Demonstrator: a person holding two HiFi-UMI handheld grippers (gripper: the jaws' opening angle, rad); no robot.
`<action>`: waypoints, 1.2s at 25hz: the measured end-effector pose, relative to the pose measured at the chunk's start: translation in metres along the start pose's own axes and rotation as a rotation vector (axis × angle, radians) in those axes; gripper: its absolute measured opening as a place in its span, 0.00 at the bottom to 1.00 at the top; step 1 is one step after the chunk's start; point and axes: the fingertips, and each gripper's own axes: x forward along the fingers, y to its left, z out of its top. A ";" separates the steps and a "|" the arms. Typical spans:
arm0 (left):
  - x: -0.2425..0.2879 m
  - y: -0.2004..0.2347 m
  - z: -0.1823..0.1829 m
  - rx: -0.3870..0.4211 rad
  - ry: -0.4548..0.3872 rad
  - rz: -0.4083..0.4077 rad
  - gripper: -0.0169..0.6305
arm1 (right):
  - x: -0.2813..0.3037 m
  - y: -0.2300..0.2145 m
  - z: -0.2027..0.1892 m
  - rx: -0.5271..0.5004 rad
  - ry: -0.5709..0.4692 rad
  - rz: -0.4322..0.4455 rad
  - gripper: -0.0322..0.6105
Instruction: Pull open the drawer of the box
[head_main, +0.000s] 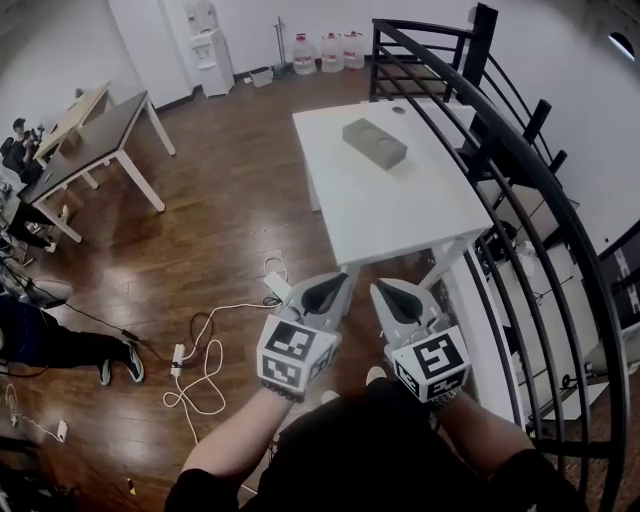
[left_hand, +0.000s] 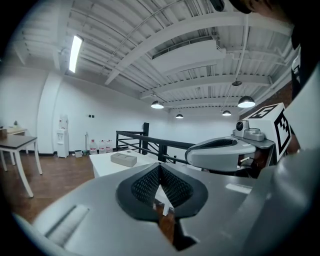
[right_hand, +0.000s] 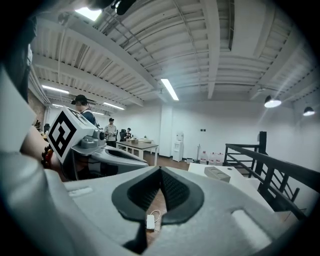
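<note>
Two tools hover side by side over the wooden floor (head_main: 230, 225), just short of the white tabletop (head_main: 400, 205): the left gripper (head_main: 333, 287) and the right gripper (head_main: 386, 292). Each has its fingers closed together on nothing. The grey box (head_main: 374, 142) lies toward the tabletop's far end, well apart from both.

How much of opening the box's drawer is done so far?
Nothing is done yet. The grey box sits untouched on the white table, no drawer sticking out, well ahead of the person. In hand: nothing; the left gripper and right gripper are side by side near the body, jaws together and empty. Left to do: reach the table, grip the drawer and pull it open.
</note>
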 end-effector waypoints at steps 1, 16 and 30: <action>0.000 0.004 0.000 -0.004 0.000 0.000 0.05 | 0.005 0.001 0.000 0.000 0.002 0.004 0.04; 0.039 0.117 -0.003 -0.003 0.057 0.016 0.05 | 0.123 -0.016 -0.002 0.029 0.014 0.034 0.04; 0.124 0.205 0.008 -0.011 0.131 0.035 0.05 | 0.222 -0.074 -0.008 0.086 0.038 0.065 0.04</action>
